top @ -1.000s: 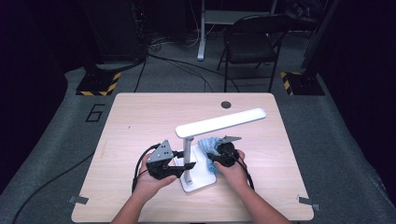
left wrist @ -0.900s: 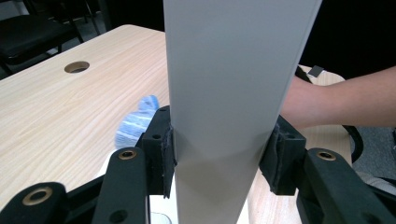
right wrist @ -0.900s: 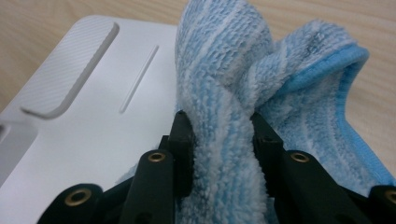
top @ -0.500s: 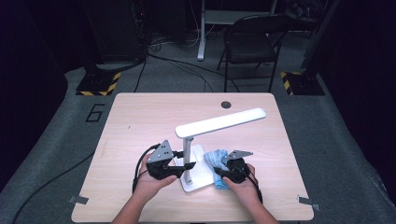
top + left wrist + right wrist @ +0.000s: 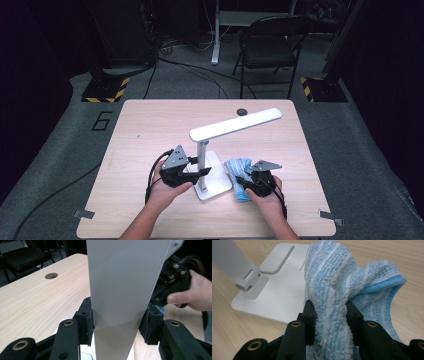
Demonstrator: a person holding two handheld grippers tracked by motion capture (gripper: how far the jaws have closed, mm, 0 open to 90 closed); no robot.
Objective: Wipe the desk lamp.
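Lamp wipe-down: both tools engaged, cloth at the base, arm and head judged still to do.

Nearest the person, the right gripper (image 5: 239, 179) has its 2 jaws pinching a bunched fold of the light-blue striped terry cloth (image 5: 342, 287), which lies on the wooden table (image 5: 145, 125) touching the right edge of the flat white square base (image 5: 279, 290) of the lamp. The left gripper (image 5: 200, 171) is clamped on the white upright post (image 5: 122, 290) of the white desk lamp (image 5: 235, 122), steadying it. I judge the work part-way: the cloth is at the base, not on the long head bar farther back. The lamp looks smooth, matt and unmarked; a round cable hole (image 5: 241, 111) lies beyond it, and a black folding chair (image 5: 270, 47) stands past the table.
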